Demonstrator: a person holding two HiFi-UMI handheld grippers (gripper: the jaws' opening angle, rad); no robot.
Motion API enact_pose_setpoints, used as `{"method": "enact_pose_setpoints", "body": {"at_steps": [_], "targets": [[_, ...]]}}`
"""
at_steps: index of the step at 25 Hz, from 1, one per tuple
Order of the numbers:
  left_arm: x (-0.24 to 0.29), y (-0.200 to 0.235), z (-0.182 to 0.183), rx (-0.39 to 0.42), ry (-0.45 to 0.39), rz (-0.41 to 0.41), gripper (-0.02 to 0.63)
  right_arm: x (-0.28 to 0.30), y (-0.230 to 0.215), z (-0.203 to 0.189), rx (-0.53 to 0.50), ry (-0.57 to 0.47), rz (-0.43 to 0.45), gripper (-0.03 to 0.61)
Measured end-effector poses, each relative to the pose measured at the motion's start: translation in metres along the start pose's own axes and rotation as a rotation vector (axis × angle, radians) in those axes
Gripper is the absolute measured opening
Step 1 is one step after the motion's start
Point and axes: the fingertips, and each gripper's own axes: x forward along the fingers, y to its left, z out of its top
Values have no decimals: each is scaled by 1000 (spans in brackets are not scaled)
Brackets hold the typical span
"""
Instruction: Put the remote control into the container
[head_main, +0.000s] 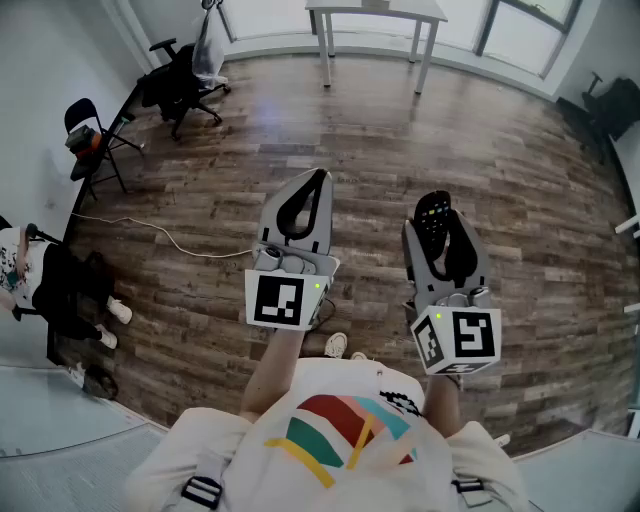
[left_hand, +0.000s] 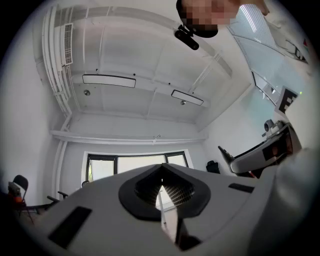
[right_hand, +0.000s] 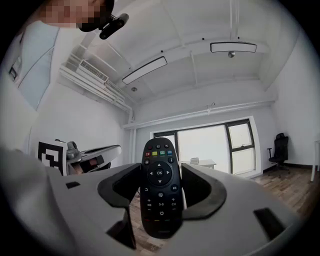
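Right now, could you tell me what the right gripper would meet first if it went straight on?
Nothing nearby: the right gripper, shut on the remote control, points over open floor. First in line seems the white table by the window; depth is unclear.

The wood-plank floor (head_main: 400, 150) carries a white desk (head_main: 375, 15), a black office chair (head_main: 180, 85), a folding chair (head_main: 90, 140) and what looks like a loose cable (head_main: 160, 235).

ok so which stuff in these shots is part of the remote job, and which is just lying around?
Job:
- remote control, clamped in the right gripper
- left gripper, shut, empty
- no container in any view

Lying about:
- office chair
- folding chair
- white table
- cable on the floor
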Motion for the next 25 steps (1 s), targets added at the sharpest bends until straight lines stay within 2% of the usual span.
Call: {"method": "enact_pose_setpoints", "body": {"at_steps": [9,19,25], "targets": [[-10,23,-10,-6,5,29,6,12,16,-4,9,2,42,258],[-22,54,-14,-30,-11,48,6,22,38,2,-8,-28,19,257],[-28,72,-11,8,-9,45,6,33,40,2,-28,-25,-21,258]]}}
